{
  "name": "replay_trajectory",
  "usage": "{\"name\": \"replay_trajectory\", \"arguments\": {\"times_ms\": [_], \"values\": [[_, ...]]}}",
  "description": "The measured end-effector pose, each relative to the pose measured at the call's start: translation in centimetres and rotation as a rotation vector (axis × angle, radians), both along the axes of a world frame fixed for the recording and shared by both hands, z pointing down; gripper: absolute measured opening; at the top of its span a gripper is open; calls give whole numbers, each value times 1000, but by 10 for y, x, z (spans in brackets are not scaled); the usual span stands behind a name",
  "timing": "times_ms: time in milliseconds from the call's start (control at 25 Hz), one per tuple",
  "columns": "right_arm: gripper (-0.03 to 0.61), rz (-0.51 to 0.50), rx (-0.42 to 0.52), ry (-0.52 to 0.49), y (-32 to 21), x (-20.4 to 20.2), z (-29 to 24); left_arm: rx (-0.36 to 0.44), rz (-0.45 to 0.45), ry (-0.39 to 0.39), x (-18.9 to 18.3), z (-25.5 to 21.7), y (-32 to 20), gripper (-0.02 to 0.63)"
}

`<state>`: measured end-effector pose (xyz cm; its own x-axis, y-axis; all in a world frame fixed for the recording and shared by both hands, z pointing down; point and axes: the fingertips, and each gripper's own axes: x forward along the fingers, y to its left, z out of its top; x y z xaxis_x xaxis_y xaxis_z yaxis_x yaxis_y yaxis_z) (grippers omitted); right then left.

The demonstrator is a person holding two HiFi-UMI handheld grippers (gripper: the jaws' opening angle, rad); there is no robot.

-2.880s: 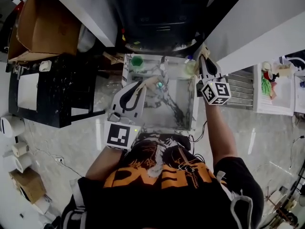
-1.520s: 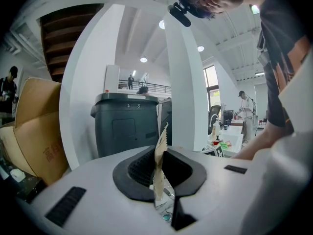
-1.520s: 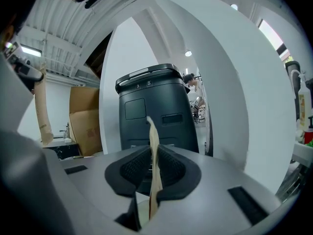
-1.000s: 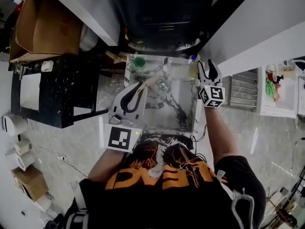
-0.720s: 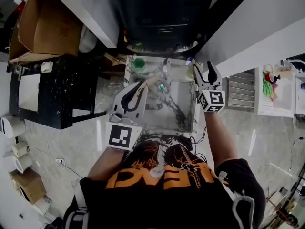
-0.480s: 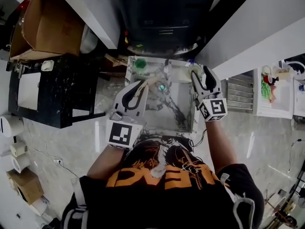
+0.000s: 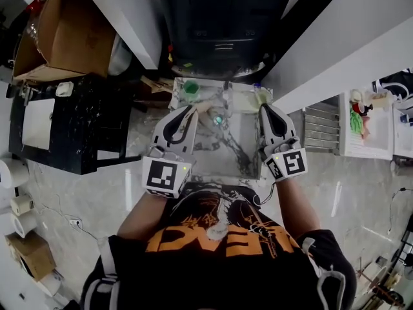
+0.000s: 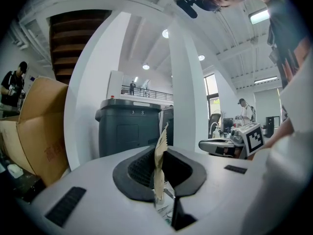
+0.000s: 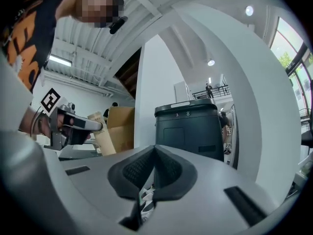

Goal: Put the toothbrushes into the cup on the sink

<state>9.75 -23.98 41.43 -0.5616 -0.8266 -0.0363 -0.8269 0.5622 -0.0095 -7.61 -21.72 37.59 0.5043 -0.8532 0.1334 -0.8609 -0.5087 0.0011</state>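
Cardboard box (image 7: 61, 34) sits left of marbled sink (image 7: 245, 148).

Floor (image 7: 90, 192) pale, glossy, veined like marble. Black table (image 7: 64, 131) stood at the left, an open cardboard box (image 7: 64, 37) beyond it. Slatted metal grille (image 7: 321, 129) at the right. Broad white columns (image 8: 183, 97) rose to a white ribbed ceiling; round lamps (image 8: 166, 33) and a strip light (image 8: 259, 16) were lit. Dark grey bin (image 8: 128, 131) between columns. Brown stair underside (image 8: 73, 38), railed gallery (image 8: 146, 93) behind. Tall window (image 9: 292, 53) showed greenery.
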Motion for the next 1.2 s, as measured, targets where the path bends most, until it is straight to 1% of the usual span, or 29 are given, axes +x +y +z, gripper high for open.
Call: {"name": "replay_trajectory", "arguments": {"times_ms": [200, 320, 560, 680, 760, 880, 960, 1080, 1200], "values": [[14, -20, -3, 11, 14, -8, -3, 8, -16, -15, -11, 4, -8, 51], [14, -30, -4, 8, 21, -15, -5, 4, -35, -38, -21, 11, -17, 51], [14, -47, -5, -15, 30, -26, -15, 11, -64, -66, -32, 30, -48, 51], [14, -48, -4, -14, 31, -29, -18, 12, -92, -113, -38, 55, -73, 51], [14, -49, -1, -20, 32, -31, -23, -12, -110, -141, -43, 78, -89, 51], [14, -43, 10, -21, 32, -32, -30, -72, -127, -139, -49, 110, -108, 51], [14, -23, 10, -4, 32, -29, -30, -91, -128, -141, -51, 124, -116, 51], [14, 3, -1, -9, 30, -28, -35, -87, -116, -164, -47, 138, -125, 51], [14, 6, -3, -12, 28, -29, -38, -85, -99, -183, -40, 148, -132, 51]]}}
